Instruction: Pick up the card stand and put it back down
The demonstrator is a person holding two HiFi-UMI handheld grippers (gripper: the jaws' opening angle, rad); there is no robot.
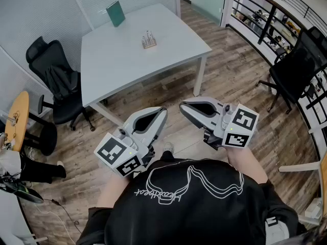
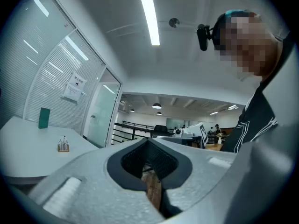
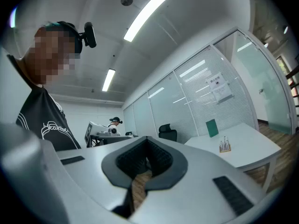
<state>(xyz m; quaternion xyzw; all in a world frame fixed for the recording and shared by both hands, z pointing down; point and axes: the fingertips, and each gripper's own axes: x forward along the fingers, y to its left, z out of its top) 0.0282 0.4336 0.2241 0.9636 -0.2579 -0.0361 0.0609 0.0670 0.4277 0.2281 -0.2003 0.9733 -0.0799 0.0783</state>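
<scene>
Black shirt [image 1: 189,208] is seen nearest, at 6 o'clock in the head view. Just beyond it, the left gripper [image 1: 162,112] and right gripper [image 1: 183,106] are held side by side over the wooden floor [image 1: 230,75], tips close together. Each gripper view shows its jaws pressed together with nothing between them, only floor visible through the gap.

Card stand [image 1: 148,40] is found well apart from both, upright on the white table [image 1: 117,65], near the middle. It lies near 12 o'clock from the left gripper and 11 o'clock from the right. Neither is judged clearly nearer. Its base appears to run roughly 9 to 3, though it is too small to be sure. Both pairs of jaws would have to be opened before any grasp.

Counted: two grippers, one card stand, one table, one green board [image 1: 115,13] at the far edge, two black office chairs [image 1: 56,80].
</scene>
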